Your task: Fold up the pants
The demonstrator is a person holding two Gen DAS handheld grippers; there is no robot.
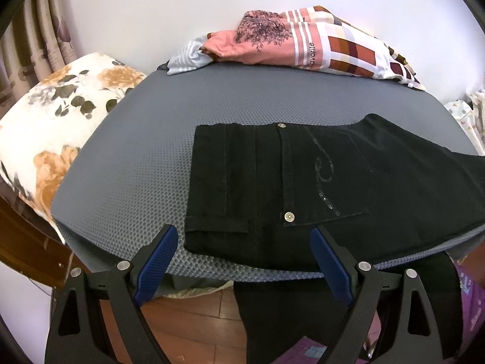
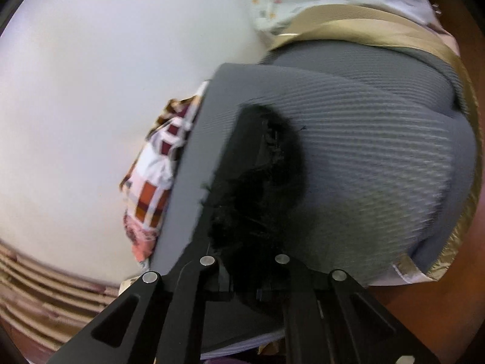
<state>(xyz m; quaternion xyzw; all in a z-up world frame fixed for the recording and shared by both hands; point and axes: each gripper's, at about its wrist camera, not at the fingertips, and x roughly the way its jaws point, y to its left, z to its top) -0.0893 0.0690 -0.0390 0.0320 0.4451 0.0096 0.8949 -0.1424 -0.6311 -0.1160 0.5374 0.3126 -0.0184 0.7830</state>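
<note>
The black pants (image 1: pixel 303 182) lie with the waist end flat on the grey mat (image 1: pixel 127 157) of the bed, waistband toward 9 o'clock in the left wrist view, and the legs run off toward 3 o'clock. One dark length hangs over the near edge at 6 o'clock, down toward the wooden floor (image 1: pixel 194 312).

The left tool (image 1: pixel 242 257) hangs released, jaws wide, just short of the near edge of the waist and touching nothing. The right tool (image 2: pixel 245 276) is clenched on a bunch of black cloth, most likely a leg end; its view is blurred, so exactly which part cannot be told.

The step in hand looks like carrying the leg end over toward the waist for a lengthwise fold. To do it well:

- Keep the right grip firm; thick denim-like cloth can slip out of a narrow pinch.
- Lift high enough that the leg clears the mat and does not drag the waist out of line.
- Pin the waist with the left tool if it starts to creep.
- Gather the hanging part first, or the fold will lie skewed.
- Stay clear of the heap of clothes (image 1: pixel 303 42) at 12 o'clock.
</note>
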